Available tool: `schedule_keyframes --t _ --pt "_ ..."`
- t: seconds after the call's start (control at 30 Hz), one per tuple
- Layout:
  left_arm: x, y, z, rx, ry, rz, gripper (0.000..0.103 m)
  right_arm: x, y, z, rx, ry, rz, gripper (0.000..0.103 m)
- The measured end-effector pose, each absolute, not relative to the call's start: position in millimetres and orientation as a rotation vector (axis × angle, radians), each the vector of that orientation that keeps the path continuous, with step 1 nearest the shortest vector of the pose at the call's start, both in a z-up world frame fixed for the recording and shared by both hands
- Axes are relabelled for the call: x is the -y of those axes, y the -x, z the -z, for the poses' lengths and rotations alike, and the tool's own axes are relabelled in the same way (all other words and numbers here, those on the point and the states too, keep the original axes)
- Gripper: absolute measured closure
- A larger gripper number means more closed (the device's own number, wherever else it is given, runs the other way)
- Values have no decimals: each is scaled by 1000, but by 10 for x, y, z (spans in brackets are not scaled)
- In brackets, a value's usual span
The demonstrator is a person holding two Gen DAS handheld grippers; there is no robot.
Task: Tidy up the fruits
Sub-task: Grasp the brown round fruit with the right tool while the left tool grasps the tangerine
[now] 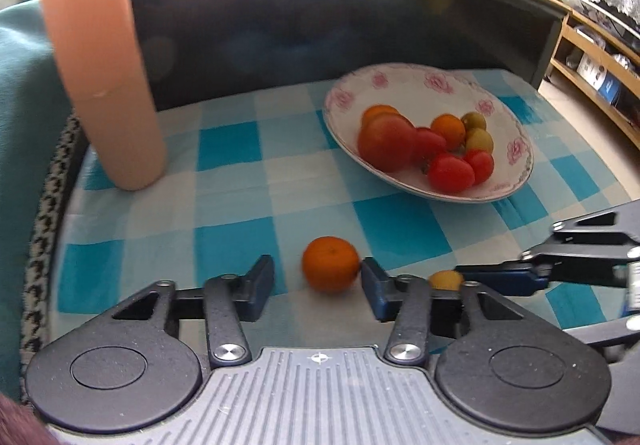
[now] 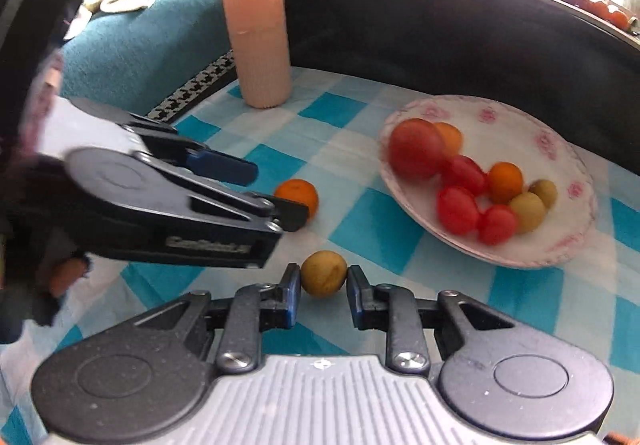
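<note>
A small orange fruit lies on the blue checked cloth between the open jaws of my left gripper; the right finger touches or nearly touches it. It also shows in the right wrist view. A yellow-green round fruit lies between the open jaws of my right gripper, with small gaps on both sides. In the left wrist view this fruit is partly hidden. A white floral plate holds several red, orange and green fruits.
A tall peach-coloured cylinder stands at the back left of the cloth. A dark curved backrest rises behind the table. A teal cushion lies to the left. Shelves stand at the right.
</note>
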State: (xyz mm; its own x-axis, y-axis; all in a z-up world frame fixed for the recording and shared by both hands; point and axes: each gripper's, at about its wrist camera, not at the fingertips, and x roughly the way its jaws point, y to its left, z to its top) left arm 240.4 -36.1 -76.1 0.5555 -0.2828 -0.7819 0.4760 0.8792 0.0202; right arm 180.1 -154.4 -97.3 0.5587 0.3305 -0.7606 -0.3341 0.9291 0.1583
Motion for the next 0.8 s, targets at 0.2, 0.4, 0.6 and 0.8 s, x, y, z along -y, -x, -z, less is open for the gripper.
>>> schedule_keyframes --t 0.2,0.4,0.6,0.8 --pt "474 -2402 789 -875 -235 427 64 1748 -1710 942 -896 -13 -362 75" --pt "516 -2302 736 -898 -216 437 64 1900 -1673 889 -894 -22 -322 75" --pt "483 -1846 595 -901 -224 478 64 2013 -1486 814 -902 3 -282 75" --pt "508 -1525 717 -914 -295 498 64 1974 -1178 845 -922 70 -263 75"
